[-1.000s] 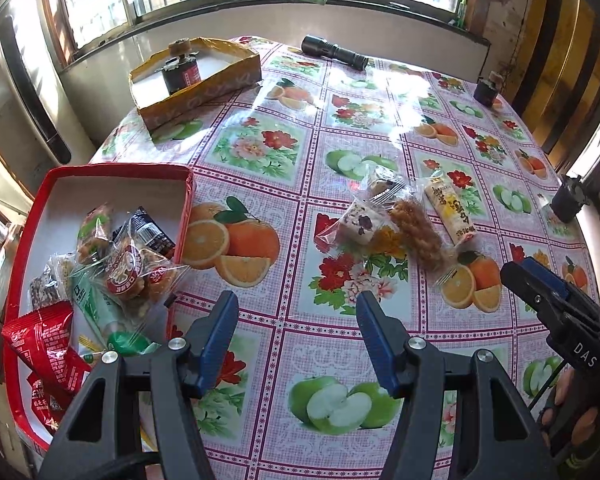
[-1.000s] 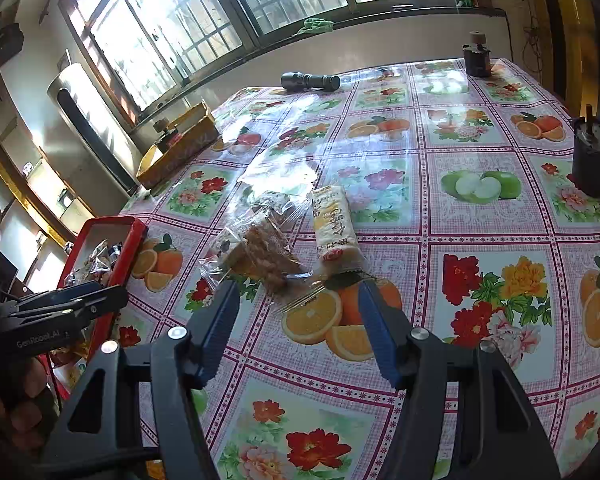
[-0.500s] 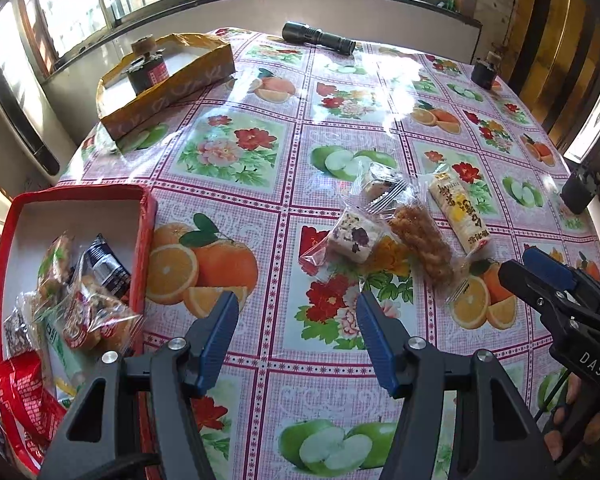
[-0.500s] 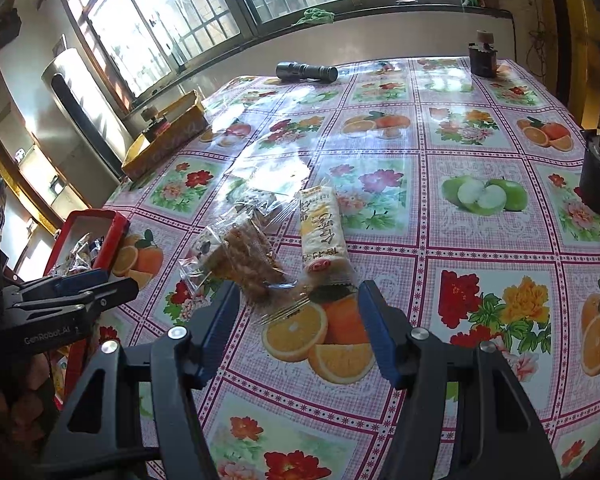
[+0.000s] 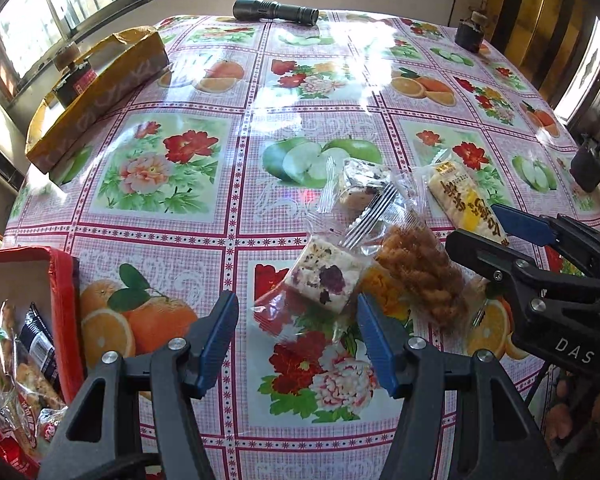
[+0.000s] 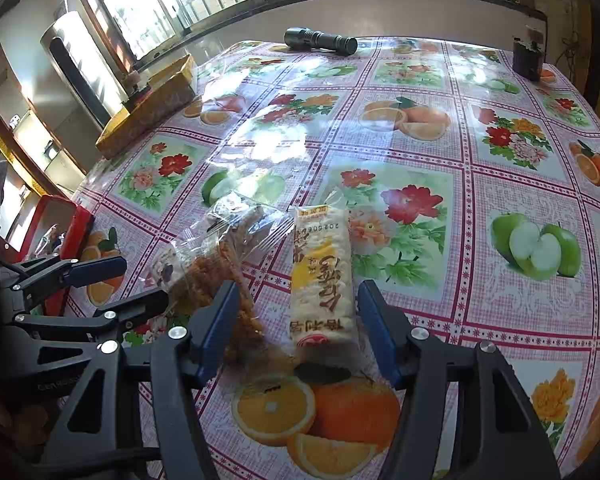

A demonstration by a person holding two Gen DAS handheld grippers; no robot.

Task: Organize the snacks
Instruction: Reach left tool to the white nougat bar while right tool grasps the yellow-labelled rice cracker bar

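By sunny windows, a bench (image 5: pixel 236 216) with a shiny fruit-and-flower cloth holds clear-wrapped snack packets (image 5: pixel 328 280), both the left hand-held gripper (image 5: pixel 296 328) and the right hand-held gripper (image 6: pixel 294 320) wide open.

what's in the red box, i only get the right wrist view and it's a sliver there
Observer: The red box holds several wrapped snacks, piled at its near end.
Operator: left gripper got anything
Observer: No. The left gripper is open, and a nougat pack lies on the table just ahead of its jaws.
Operator: any more of those
Observer: A second nougat pack lies behind it, by the green apple print.
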